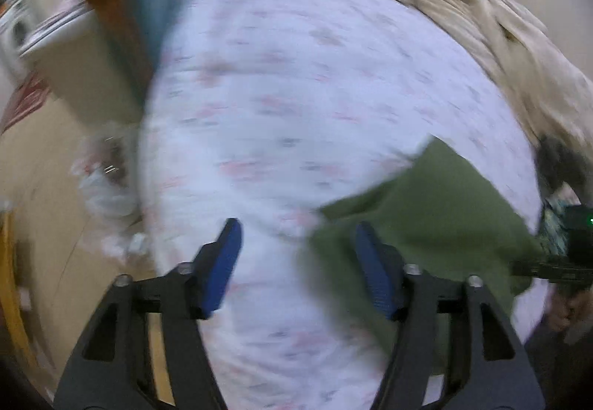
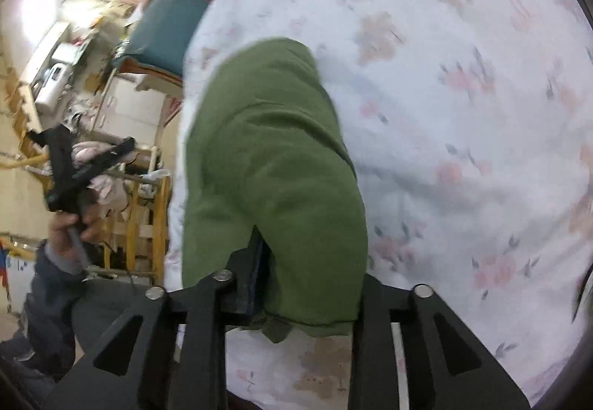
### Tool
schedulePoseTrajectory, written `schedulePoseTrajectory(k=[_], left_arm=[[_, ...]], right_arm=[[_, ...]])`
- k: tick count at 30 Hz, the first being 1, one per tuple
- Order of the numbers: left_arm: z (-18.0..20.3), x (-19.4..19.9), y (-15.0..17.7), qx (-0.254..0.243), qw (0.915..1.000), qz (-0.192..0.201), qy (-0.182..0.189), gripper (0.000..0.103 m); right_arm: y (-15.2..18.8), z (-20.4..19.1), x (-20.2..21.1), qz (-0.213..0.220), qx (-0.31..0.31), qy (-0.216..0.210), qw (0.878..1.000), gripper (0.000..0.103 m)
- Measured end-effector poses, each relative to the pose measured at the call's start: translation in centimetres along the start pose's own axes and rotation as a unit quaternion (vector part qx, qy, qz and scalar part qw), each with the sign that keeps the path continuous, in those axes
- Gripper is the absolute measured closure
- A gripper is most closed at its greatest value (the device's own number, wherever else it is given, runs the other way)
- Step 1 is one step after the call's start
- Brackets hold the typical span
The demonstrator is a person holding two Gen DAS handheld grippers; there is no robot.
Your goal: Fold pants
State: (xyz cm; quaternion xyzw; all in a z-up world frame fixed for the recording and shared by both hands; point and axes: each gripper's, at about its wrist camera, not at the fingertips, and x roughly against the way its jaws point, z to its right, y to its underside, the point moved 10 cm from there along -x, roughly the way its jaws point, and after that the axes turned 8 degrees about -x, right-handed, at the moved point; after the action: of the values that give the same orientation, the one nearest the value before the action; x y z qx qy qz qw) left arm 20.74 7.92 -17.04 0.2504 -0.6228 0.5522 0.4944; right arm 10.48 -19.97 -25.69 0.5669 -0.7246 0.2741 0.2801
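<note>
Floral bedsheet (image 1: 296, 83) covers the bed, with a cluttered room off to the side. On it lie the green pants (image 2: 270, 158), one end clamped in the right gripper (image 2: 296, 302), which looks mid-fold. Left gripper (image 1: 296, 269) hangs spread and empty beside the cloth's edge. Next, I judge, the left should pinch the free corner so both carry the fold over evenly.

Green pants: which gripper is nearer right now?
Right. The right gripper is clamped on the green pants; the left gripper is open, off them, one finger over the cloth's edge.
</note>
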Motion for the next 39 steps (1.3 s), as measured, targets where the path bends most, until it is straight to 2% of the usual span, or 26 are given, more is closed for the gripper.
schedulePoseTrajectory(k=[1, 2, 3, 4, 6, 8, 10, 11, 13, 14, 15, 17, 19, 20, 21, 22, 23, 24, 25, 26, 27, 30, 33, 36, 39], left_arm=[[1.8, -0.7, -0.8, -0.025, 0.9996, -0.004, 0.013, 0.033], [3.3, -1.4, -1.5, -0.048, 0.9986, -0.008, 0.021, 0.029], [4.9, -2.2, -2.1, -0.075, 0.9967, -0.013, 0.028, 0.027], [6.5, -2.9, -2.5, -0.109, 0.9933, -0.019, 0.035, 0.026], [8.6, -4.4, -3.0, -0.165, 0.9852, -0.029, 0.033, 0.026], [10.4, -6.5, -3.0, -0.207, 0.9751, -0.057, 0.054, 0.026], [11.2, -8.2, -2.6, -0.225, 0.9682, -0.08, 0.074, 0.024], [11.1, -9.3, -2.1, -0.235, 0.9646, -0.093, 0.076, 0.018], [10.2, -11.3, -0.9, -0.255, 0.9585, -0.115, 0.054, 0.014], [9.5, -12.3, 0.0, -0.262, 0.9551, -0.13, 0.045, 0.014], [8.9, -13.1, 0.8, -0.259, 0.9538, -0.144, 0.051, 0.014], [8.5, -13.8, 1.8, -0.229, 0.9579, -0.153, 0.081, 0.014], [8.5, -13.8, 2.1, -0.205, 0.9618, -0.146, 0.108, 0.018], [8.6, -13.7, 2.3, -0.197, 0.9626, -0.142, 0.121, 0.025], [8.8, -13.6, 2.4, -0.193, 0.9632, -0.137, 0.128, 0.035], [9.1, -13.4, 2.6, -0.19, 0.9636, -0.13, 0.135, 0.042], [9.4, -13.1, 2.9, -0.191, 0.9642, -0.123, 0.137, 0.054], [9.7, -13.0, 3.1, -0.191, 0.9657, -0.116, 0.132, 0.067], [10.0, -12.8, 3.3, -0.194, 0.9672, -0.109, 0.123, 0.074], [10.4, -12.1, 3.4, -0.198, 0.9691, -0.095, 0.113, 0.085], [10.5, -12.0, 3.1, -0.198, 0.9702, -0.091, 0.106, 0.088], [10.6, -9.6, 2.8, -0.166, 0.9775, -0.077, 0.104, 0.091], [10.4, -5.7, 3.1, -0.097, 0.9864, -0.057, 0.119, 0.091], [11.3, -1.7, 4.4, -0.06, 0.9918, -0.031, 0.109, 0.092], [12.7, 1.3, 7.7, 0.002, 0.9957, -0.016, 0.091, 0.091]], right_arm=[[0.4, 0.3, -0.2, 0.005, -0.01, 0.002, 1.0, 0.051], [1.0, 0.6, -0.6, 0.01, -0.019, 0.011, 1.0, 0.042], [1.5, 0.8, -0.7, 0.013, -0.022, 0.019, 0.999, 0.029], [1.7, 0.6, -0.8, 0.016, -0.024, 0.025, 0.999, 0.026], [2.7, 0.7, -0.5, 0.033, -0.031, 0.039, 0.998, 0.026], [3.3, 2.2, 1.3, 0.069, -0.07, 0.03, 0.995, 0.026], [3.7, 3.5, 2.7, 0.102, -0.122, -0.002, 0.987, 0.018], [4.2, 4.5, 3.2, 0.119, -0.171, -0.025, 0.978, 0.017], [4.8, 5.0, 2.8, 0.118, -0.216, -0.073, 0.966, 0.016], [5.2, 4.9, 1.6, 0.101, -0.224, -0.1, 0.964, 0.016], [5.2, 4.9, 1.0, 0.097, -0.224, -0.099, 0.965, 0.016], [5.0, 4.8, -0.7, 0.101, -0.215, -0.087, 0.968, 0.016], [4.6, 4.6, -2.2, 0.103, -0.218, -0.09, 0.966, 0.016], [4.3, 4.4, -2.7, 0.107, -0.218, -0.095, 0.965, 0.016], [4.0, 4.1, -3.2, 0.111, -0.215, -0.095, 0.966, 0.018], [3.7, 3.7, -3.5, 0.122, -0.208, -0.09, 0.966, 0.031], [3.5, 3.0, -3.5, 0.136, -0.196, -0.091, 0.967, 0.043], [3.3, 2.7, -3.5, 0.144, -0.187, -0.086, 0.968, 0.063], [3.1, 2.4, -3.2, 0.151, -0.181, -0.079, 0.969, 0.074], [2.8, 2.0, -2.7, 0.16, -0.169, -0.074, 0.97, 0.077], [2.4, 1.3, -2.0, 0.168, -0.15, -0.071, 0.972, 0.083], [0.9, -1.1, 0.6, 0.181, -0.1, -0.058, 0.977, 0.086], [-0.7, -1.8, 3.0, 0.175, -0.071, -0.043, 0.981, 0.086], [-1.9, -2.7, 5.2, 0.143, -0.027, -0.042, 0.988, 0.086], [-2.7, -3.2, 5.9, 0.097, 0.016, -0.044, 0.994, 0.084]])
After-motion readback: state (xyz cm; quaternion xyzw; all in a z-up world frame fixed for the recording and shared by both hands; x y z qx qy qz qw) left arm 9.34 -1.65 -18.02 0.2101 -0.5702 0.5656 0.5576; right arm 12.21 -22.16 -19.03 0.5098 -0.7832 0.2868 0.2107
